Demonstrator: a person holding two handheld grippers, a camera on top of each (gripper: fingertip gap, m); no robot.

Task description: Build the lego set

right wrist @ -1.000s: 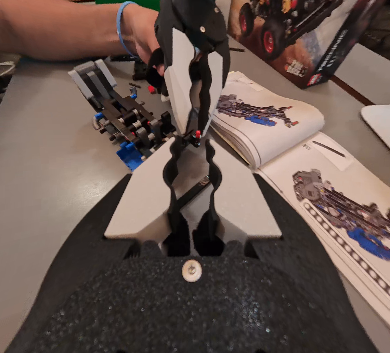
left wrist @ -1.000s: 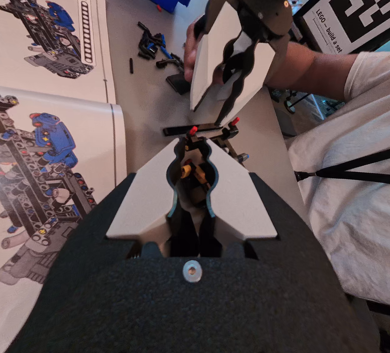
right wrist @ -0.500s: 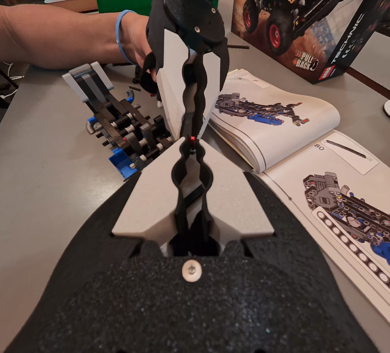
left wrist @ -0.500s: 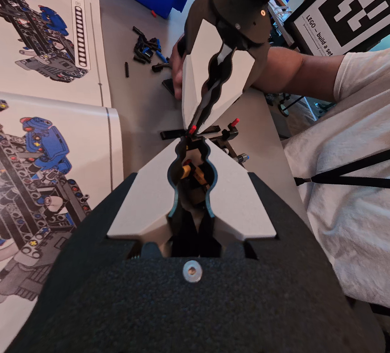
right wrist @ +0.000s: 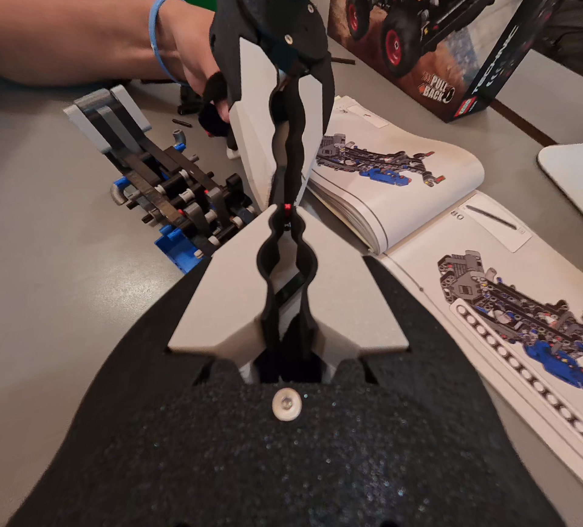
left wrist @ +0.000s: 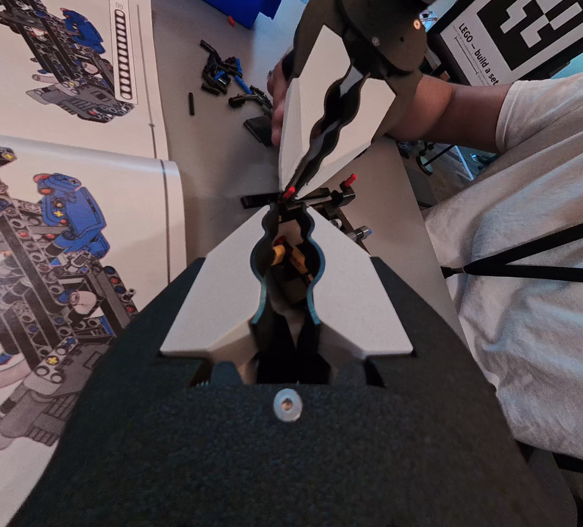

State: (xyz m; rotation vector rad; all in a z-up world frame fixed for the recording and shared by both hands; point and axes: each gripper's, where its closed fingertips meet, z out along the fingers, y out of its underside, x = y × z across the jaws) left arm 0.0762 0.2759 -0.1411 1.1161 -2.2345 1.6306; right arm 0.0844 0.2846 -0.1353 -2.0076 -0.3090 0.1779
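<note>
right claw (right wrist: 286, 212) now pinching red pin (right wrist: 286, 207)

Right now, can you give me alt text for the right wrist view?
The right hand-held gripper pinches a small red peg against the left hand-held gripper. A half-built black, grey and blue brick chassis sits left; an open instruction booklet lies right.

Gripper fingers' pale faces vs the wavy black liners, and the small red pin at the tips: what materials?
Left gripper pale finger faces: likely matte printed plastic, flat facets, no glare. Wavy black liners: probably rubber or soft plastic; dull, thin scalloped edge. Small red pin: moulded hard plastic, smooth with slight sheen. Right gripper looks the same.
</note>
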